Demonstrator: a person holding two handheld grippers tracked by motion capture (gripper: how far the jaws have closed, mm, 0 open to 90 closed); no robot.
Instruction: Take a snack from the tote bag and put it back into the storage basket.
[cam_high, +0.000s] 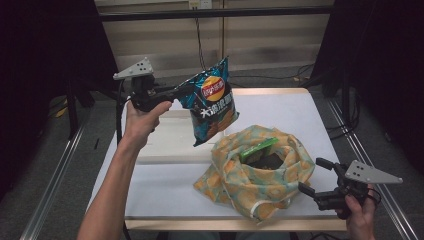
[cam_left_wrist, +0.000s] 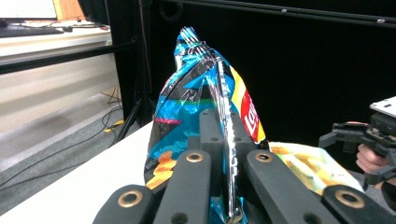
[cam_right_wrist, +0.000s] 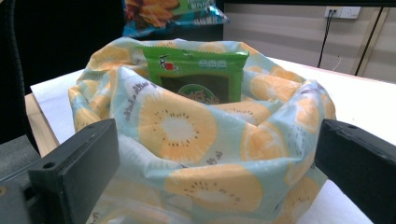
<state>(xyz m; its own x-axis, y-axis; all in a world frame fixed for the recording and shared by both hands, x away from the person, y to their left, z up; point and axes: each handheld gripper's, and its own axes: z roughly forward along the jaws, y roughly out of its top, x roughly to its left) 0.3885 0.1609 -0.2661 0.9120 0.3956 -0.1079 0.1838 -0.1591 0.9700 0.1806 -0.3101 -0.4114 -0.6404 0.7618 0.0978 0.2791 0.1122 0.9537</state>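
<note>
A blue chips bag (cam_high: 212, 102) hangs in the air over the back left of the table. My left gripper (cam_high: 181, 91) is shut on its side seam, and in the left gripper view the foil edge is pinched between the jaws of the left gripper (cam_left_wrist: 225, 128), with the chips bag (cam_left_wrist: 196, 88) rising above them. A cloth bag printed with orange slices (cam_high: 260, 175) stands open on the table, a green packet (cam_high: 257, 149) upright inside it. My right gripper (cam_high: 311, 174) is open just right of the cloth bag (cam_right_wrist: 187, 126); its jaws stand wide, facing the green packet (cam_right_wrist: 196, 70).
The white table top (cam_high: 300, 115) has a pale wooden board (cam_high: 170, 145) under the hanging chips bag. Black frame posts stand at both sides, and cables lie on the floor behind the table. The table's front edge runs just below the cloth bag.
</note>
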